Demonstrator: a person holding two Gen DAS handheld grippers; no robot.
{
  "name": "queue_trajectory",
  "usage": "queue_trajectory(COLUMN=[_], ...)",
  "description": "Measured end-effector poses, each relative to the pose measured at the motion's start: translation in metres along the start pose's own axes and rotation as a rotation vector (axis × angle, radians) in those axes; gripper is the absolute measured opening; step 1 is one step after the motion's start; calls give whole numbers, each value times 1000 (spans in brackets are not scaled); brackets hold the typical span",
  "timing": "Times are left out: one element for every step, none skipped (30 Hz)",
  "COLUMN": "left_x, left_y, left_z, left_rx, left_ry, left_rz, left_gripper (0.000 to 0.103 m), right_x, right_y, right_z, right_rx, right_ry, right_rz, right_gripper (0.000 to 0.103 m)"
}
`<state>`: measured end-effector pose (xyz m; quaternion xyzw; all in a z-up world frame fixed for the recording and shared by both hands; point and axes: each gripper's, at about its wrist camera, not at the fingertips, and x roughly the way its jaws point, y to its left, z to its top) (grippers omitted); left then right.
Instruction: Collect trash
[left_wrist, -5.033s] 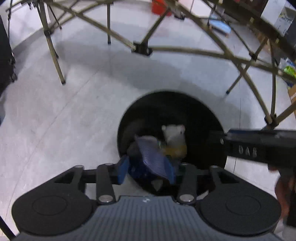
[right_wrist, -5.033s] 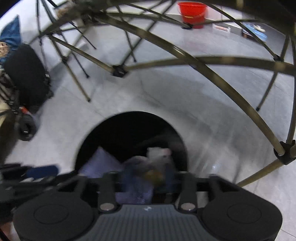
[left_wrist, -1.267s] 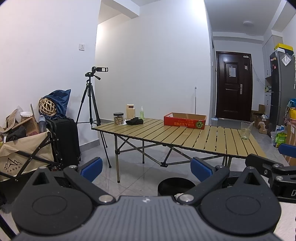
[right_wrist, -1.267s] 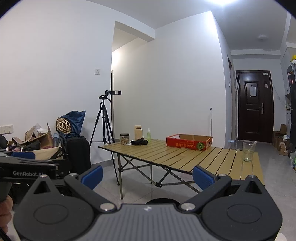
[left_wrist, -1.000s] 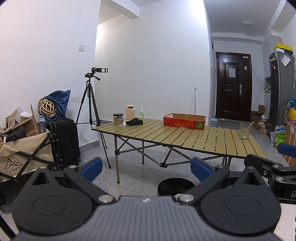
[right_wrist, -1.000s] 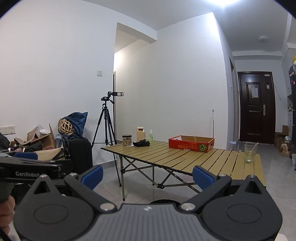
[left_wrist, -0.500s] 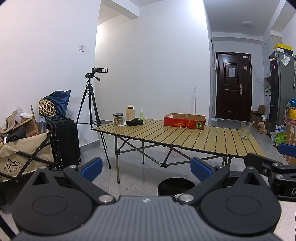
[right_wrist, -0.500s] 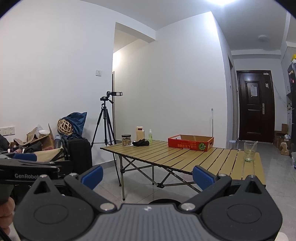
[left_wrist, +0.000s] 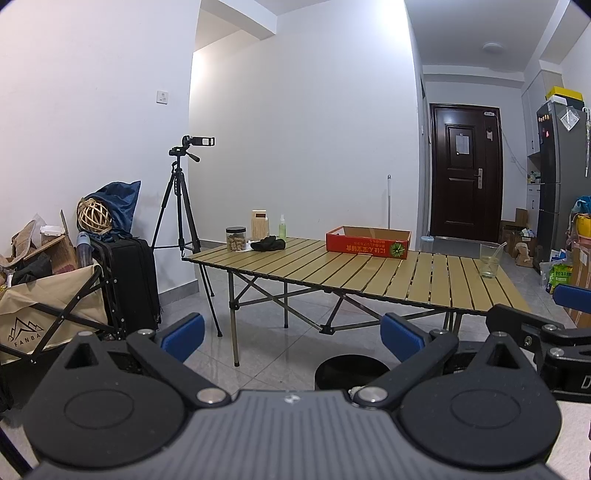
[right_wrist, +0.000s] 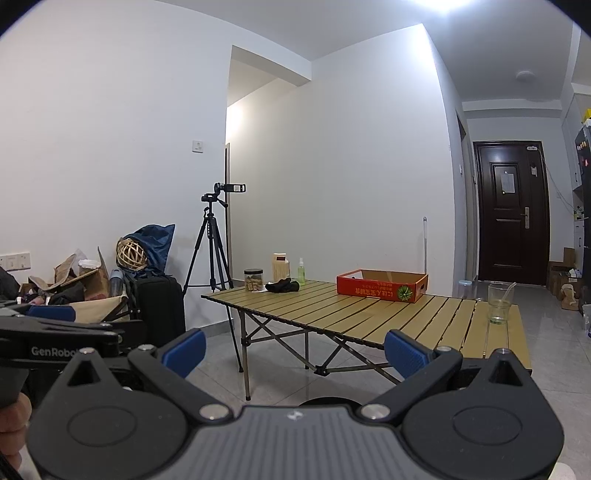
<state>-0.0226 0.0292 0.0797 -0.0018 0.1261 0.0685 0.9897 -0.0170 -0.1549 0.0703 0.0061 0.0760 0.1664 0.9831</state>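
Note:
A black round trash bin (left_wrist: 351, 371) stands on the floor in front of the folding table, just past my left gripper (left_wrist: 291, 334), which is open and holds nothing. A scrap of pale trash (left_wrist: 355, 390) peeks over the bin's near rim. In the right wrist view only the bin's top edge (right_wrist: 325, 401) shows above the gripper body. My right gripper (right_wrist: 293, 350) is open and empty too, held level and facing the table. The right gripper's body (left_wrist: 546, 332) shows at the right of the left wrist view.
A slatted wooden folding table (left_wrist: 369, 269) carries a red cardboard box (left_wrist: 367, 242), a glass with a straw (left_wrist: 489, 260), a jar (left_wrist: 235, 239), a black cloth (left_wrist: 267, 243) and a spray bottle (left_wrist: 282, 227). A tripod with camera (left_wrist: 183, 199), black suitcase (left_wrist: 127, 280) and canvas cart (left_wrist: 48, 310) crowd the left wall.
Five seconds ago both grippers hung over the bin among the trash. They have since lifted, opened wide and now face the room; over the last second they barely move.

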Motion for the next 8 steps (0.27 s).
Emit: queue_trajectory(left_x=[0, 0, -2, -2, -2, -1, -1, 0], left_y=[0, 1, 2, 2, 4, 5, 5, 6], left_z=[0, 0, 0, 0, 0, 1, 1, 1], left_rx=[0, 1, 5, 9, 13, 17, 19, 19], left_ry=[-1, -3, -12, -20, -25, -27, -27, -25], left_rz=[-2, -7, -12, -14, -15, -18, -18, -18], left_gripper=[103, 103, 103, 103, 103, 103, 103, 103], right_x=[0, 0, -1, -1, -1, -1, -1, -1], right_y=[0, 0, 0, 0, 0, 0, 0, 0], right_z=[0, 0, 0, 0, 0, 0, 0, 0], right_rx=[0, 0, 0, 0, 0, 0, 0, 0], right_ry=[-1, -1, -2, -3, -3, -3, -3, -3], right_rz=[0, 0, 0, 0, 0, 0, 0, 0], right_gripper=[103, 103, 103, 103, 103, 103, 103, 103])
